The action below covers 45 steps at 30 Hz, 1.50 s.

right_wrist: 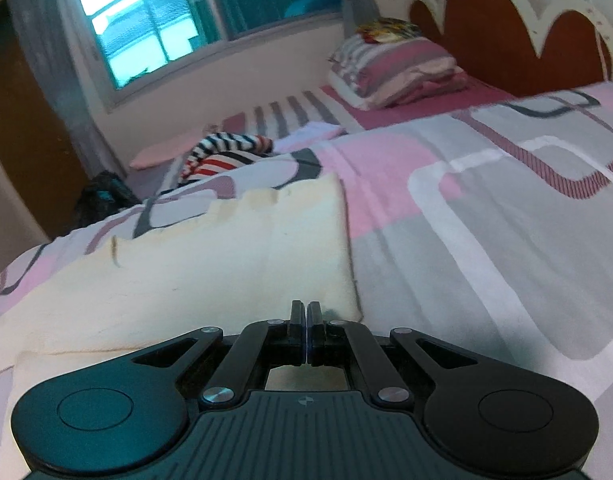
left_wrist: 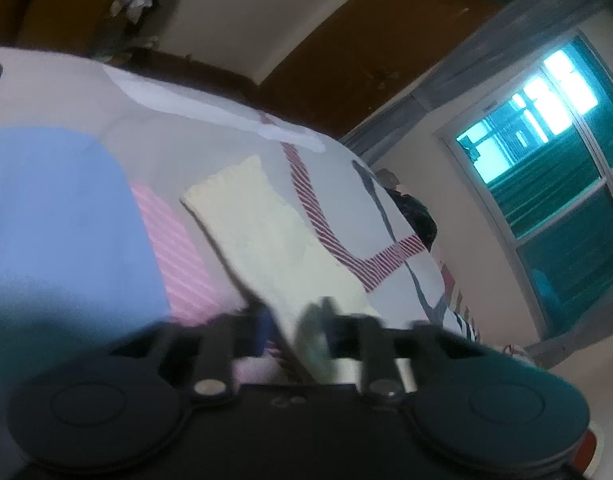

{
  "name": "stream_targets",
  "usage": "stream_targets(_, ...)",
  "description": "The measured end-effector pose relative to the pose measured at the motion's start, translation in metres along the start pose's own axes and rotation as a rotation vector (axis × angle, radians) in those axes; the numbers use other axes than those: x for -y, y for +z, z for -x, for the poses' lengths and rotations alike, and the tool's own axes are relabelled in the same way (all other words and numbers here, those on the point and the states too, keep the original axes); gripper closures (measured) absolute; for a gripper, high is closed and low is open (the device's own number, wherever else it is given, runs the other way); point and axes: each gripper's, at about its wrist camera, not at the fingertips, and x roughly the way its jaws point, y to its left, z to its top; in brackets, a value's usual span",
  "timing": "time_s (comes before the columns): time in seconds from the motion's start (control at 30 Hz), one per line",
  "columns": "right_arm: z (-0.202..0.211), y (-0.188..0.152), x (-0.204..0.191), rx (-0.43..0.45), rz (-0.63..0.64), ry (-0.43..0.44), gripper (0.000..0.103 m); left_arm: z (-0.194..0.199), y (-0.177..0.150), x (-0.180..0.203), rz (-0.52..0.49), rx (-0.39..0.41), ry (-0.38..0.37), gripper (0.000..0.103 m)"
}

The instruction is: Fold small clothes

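Light: dim, my only source the glaring window [right_wrist: 134, 36] | Blur: left view smeared – right sharper | Edges: fisheye-bent, dark corners

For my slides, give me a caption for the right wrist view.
Shut right hand-held gripper at the corner of a cream cloth spread on a patterned bedspread.

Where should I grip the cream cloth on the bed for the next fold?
Probably at a corner of the cream cloth. It lies flat on the bedspread, so only edges give the pads something to pinch. The left gripper already looks shut on one end; the right gripper is shut at the near corner.
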Motion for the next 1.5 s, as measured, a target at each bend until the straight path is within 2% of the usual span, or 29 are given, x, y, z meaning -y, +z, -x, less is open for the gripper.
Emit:
stream_targets(0.1,0.003,0.002,0.0,-0.007,-0.033,0.007,0.103,0.001,0.001,0.007,-0.011,0.014,-0.002,0.101)
stream_targets(0.2,0.009,0.002,-0.004,0.0,-0.017,0.018,0.103,-0.004,-0.008,0.041,-0.102,0.008,-0.026,0.101)
stream_targets(0.33,0.008,0.003,-0.005,-0.006,-0.022,0.03,0.103,-0.003,-0.038,0.099,-0.257,-0.025,-0.1,0.101)
stream_targets(0.47,0.006,0.01,-0.002,0.003,-0.037,0.052,0.103,0.0,-0.083,0.161,-0.4,-0.068,-0.186,0.101)
stream_targets(0.67,0.003,0.022,0.0,0.014,-0.056,0.096,0.103,-0.003,-0.176,0.237,-0.575,-0.152,-0.277,0.101)
stream_targets(0.83,0.001,0.024,0.01,0.009,-0.079,0.109,0.103,-0.015,-0.239,0.266,-0.618,-0.25,-0.334,0.101)
stream_targets(0.93,0.001,0.023,0.018,0.001,-0.095,0.112,0.103,-0.024,-0.271,0.279,-0.67,-0.295,-0.336,0.101)
stream_targets(1.13,0.004,0.018,0.029,0.002,-0.097,0.127,0.103,-0.03,-0.318,0.286,-0.802,-0.334,-0.339,0.101)
stream_targets(1.23,0.003,0.017,0.027,-0.004,-0.091,0.14,0.103,-0.041,-0.329,0.285,-0.794,-0.392,-0.328,0.1)
stream_targets(1.33,0.003,0.017,0.018,-0.004,-0.078,0.149,0.103,-0.049,-0.333,0.281,-0.772,-0.437,-0.325,0.091)
stream_targets(1.43,0.001,0.017,0.008,0.0,-0.056,0.136,0.103,-0.042,-0.339,0.285,-0.825,-0.431,-0.357,0.074)
stream_targets(1.5,0.001,0.017,0.001,0.004,-0.049,0.137,0.103,-0.036,-0.35,0.294,-0.919,-0.436,-0.392,0.043)
